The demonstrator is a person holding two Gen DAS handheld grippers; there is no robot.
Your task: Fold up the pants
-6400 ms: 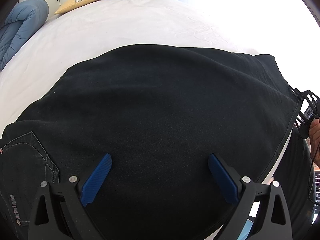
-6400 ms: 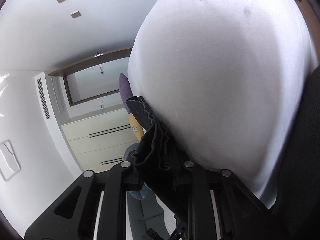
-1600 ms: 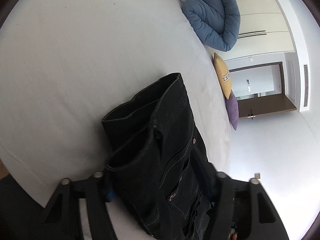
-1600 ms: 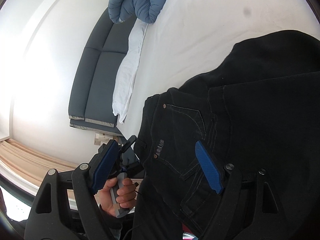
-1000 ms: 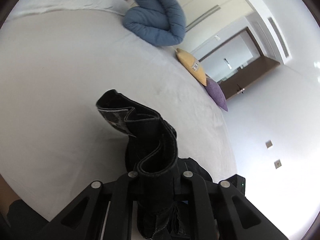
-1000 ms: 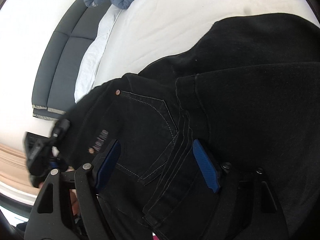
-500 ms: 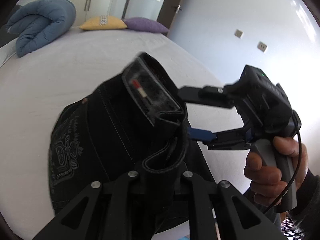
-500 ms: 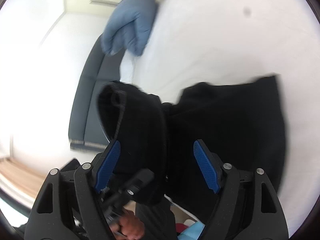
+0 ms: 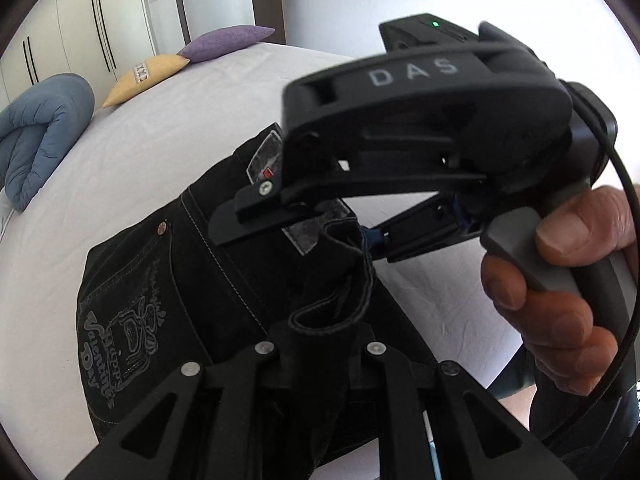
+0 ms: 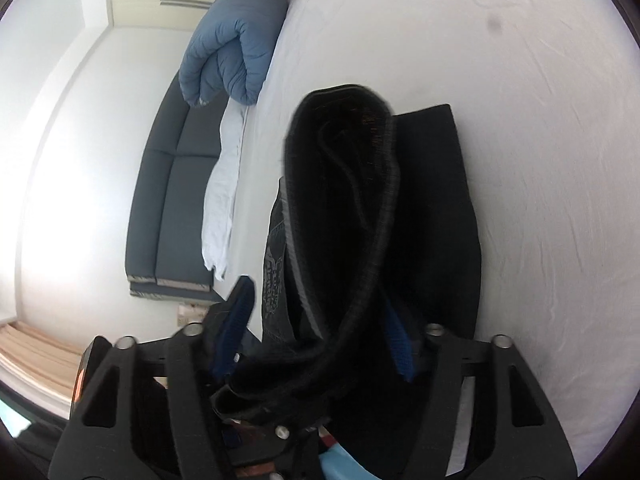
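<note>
Left tool (image 9: 318, 344) clamped on pants (image 9: 224, 280) waistband; right tool (image 10: 320, 336) half-open round it.

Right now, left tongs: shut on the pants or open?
Shut. In the left wrist view the left tongs pinch a bunched fold of the black pants, no gap showing.

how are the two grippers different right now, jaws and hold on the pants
The left gripper has its jaws pinched shut on a bunched fold of the black pants. The right gripper has its jaws apart, straddling the thick waistband roll, blue pads showing on either side. Whether it presses the cloth is unclear. Both meet the same waistband end, over the white bed.
</note>
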